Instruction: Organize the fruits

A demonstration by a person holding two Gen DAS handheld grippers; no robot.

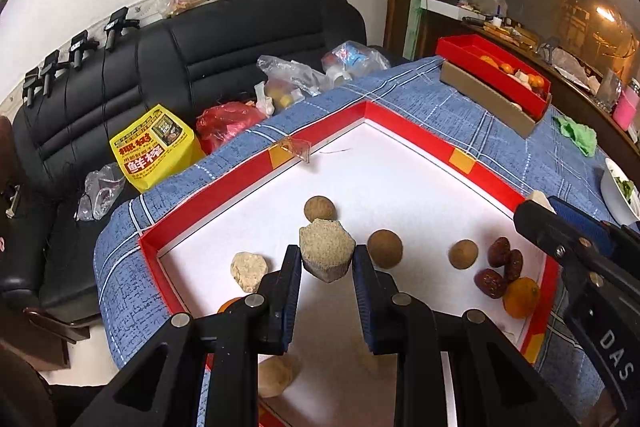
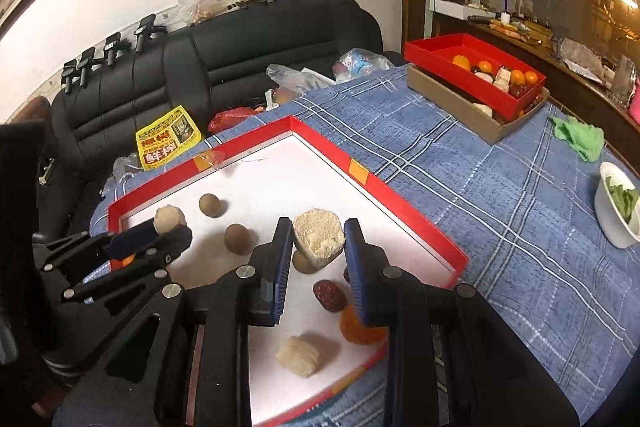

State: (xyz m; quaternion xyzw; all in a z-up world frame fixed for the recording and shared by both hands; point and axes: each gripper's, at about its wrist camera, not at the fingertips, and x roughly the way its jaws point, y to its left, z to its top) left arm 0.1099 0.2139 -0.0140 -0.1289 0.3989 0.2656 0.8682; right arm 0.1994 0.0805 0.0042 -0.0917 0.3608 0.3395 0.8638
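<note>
My left gripper (image 1: 327,258) is shut on a beige six-sided crumbly cake (image 1: 326,247), held above the white floor of a big red-rimmed tray (image 1: 256,183). My right gripper (image 2: 319,231) is shut on a similar pale cake (image 2: 319,237) over the same tray (image 2: 332,151). Each gripper shows in the other's view, the right one (image 1: 536,205) at the tray's right rim and the left one (image 2: 160,229) at the left. On the tray lie brown round fruits (image 1: 385,249), red dates (image 1: 490,283), an orange (image 1: 520,297) and more beige cakes (image 1: 249,271).
A red box (image 2: 440,47) with oranges and other pieces sits on a cardboard box (image 2: 452,99) at the far right of the blue checked tablecloth. A white bowl of greens (image 2: 612,223) and a green cloth (image 2: 580,139) lie at the right. A black sofa (image 1: 240,39) with bags stands behind.
</note>
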